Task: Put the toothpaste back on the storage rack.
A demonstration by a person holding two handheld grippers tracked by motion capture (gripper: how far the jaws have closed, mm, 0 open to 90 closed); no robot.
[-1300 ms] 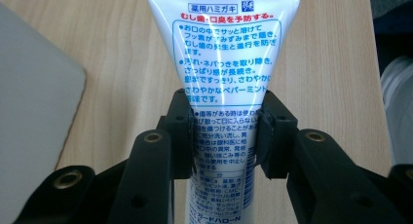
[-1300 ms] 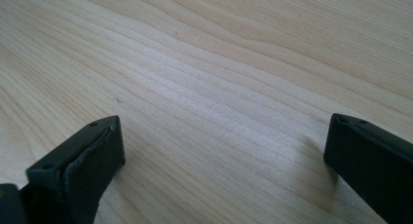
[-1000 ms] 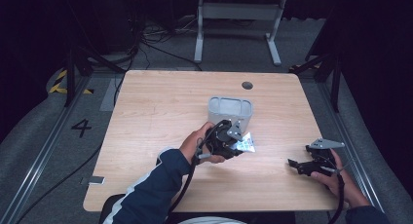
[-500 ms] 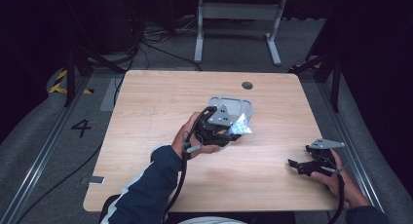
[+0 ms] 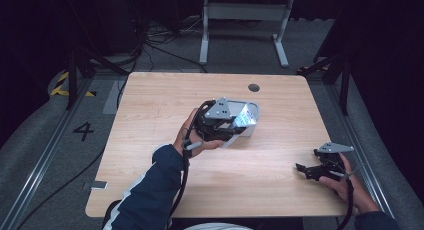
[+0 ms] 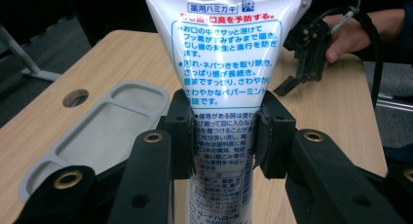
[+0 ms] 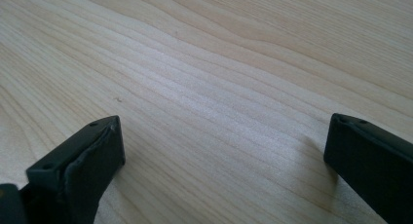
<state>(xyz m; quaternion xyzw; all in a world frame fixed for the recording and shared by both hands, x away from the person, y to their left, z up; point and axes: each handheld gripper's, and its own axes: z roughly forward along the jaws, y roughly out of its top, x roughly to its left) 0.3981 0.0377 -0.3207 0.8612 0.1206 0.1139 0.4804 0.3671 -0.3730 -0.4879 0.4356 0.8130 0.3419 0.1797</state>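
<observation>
Toothpaste tube (image 6: 221, 63), white with blue print, sat pinched between the jaws of the left tool (image 6: 221, 136); we saw its top and bottom cut off in the left gripper view. Just beside it lay the grey tray (image 6: 104, 131), partly hidden by the jaws. Well right of the tray, the right tool (image 5: 312, 170) rested spread on the bench (image 7: 219, 63).

— Where does the high view sit?
— Above my side of the table (image 5: 150, 190), looking forward and down, well back.
— And your left gripper view?
— It looks along my jaws, close to the tube (image 6: 226, 87), and shares the grey tray (image 6: 104, 136) with the high view.
— The right one?
— Very near the bare wood.
</observation>
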